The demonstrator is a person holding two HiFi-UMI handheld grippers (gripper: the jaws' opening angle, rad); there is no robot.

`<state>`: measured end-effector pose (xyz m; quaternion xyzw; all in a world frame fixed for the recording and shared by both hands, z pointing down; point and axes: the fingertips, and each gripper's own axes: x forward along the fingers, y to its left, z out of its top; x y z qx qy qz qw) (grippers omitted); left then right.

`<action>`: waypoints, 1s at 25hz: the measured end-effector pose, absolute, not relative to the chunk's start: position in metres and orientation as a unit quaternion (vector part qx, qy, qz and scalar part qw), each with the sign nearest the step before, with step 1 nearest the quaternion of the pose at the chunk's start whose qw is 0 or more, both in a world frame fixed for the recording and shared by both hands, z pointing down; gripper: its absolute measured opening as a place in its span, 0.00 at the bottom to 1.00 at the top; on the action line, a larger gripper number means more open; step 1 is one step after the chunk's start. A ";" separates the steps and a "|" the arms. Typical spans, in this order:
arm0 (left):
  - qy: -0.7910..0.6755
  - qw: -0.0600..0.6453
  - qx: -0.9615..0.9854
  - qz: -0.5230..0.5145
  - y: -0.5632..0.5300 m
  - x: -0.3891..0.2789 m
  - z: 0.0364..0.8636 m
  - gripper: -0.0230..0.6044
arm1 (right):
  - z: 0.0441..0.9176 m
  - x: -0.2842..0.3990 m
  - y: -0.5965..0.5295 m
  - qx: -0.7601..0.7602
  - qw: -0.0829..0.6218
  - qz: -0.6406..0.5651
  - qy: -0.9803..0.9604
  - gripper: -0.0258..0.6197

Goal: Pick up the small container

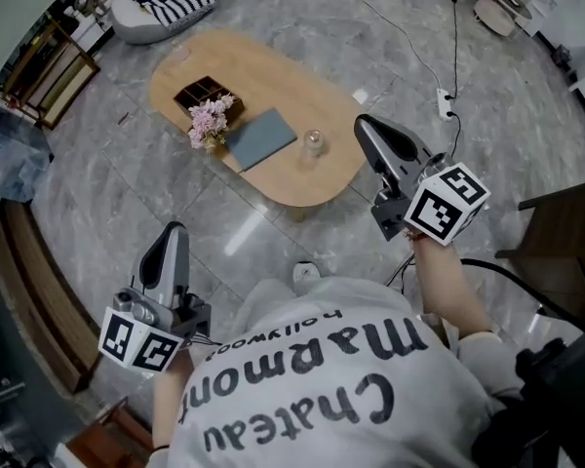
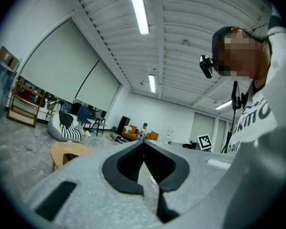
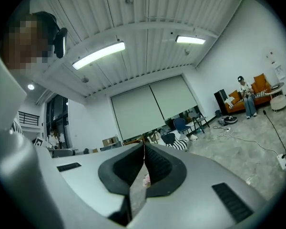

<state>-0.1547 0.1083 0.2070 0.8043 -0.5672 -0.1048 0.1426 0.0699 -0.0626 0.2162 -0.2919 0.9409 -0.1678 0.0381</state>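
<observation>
Chair [image 1: 564, 230] cut by right edge, beanbag [image 1: 141, 19] cut by top edge, jar [image 1: 314, 143] contents too small to tell, table [image 2: 66, 151] partly hidden behind left gripper [image 2: 144, 143]

Wooden table [image 1: 273, 74], glass container [image 1: 314, 142] (clear), glossy floor [image 1: 161, 195]

Pink flowers [image 1: 210, 122] beside grey book [image 1: 261, 137]

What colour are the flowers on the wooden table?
The flower bunch is pale pink, clearest in the head view.
</observation>
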 end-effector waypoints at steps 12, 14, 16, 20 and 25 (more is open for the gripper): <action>-0.487 0.204 0.848 -0.045 -0.022 -0.126 0.270 0.06 | 0.309 0.079 -0.121 -0.347 0.010 -0.254 0.903 0.06; -0.472 0.205 0.856 -0.042 -0.052 -0.124 0.278 0.06 | 0.325 0.080 -0.136 -0.367 0.007 -0.264 0.892 0.06; -0.452 0.212 0.866 -0.039 -0.084 -0.119 0.282 0.06 | 0.334 0.078 -0.148 -0.373 0.007 -0.276 0.886 0.06; -0.398 0.227 0.888 -0.029 -0.142 -0.107 0.285 0.06 | 0.341 0.075 -0.169 -0.378 0.037 -0.311 0.871 0.06; -0.329 0.262 0.907 0.010 -0.193 -0.083 0.329 0.06 | 0.370 0.063 -0.202 -0.363 0.126 -0.396 0.834 0.06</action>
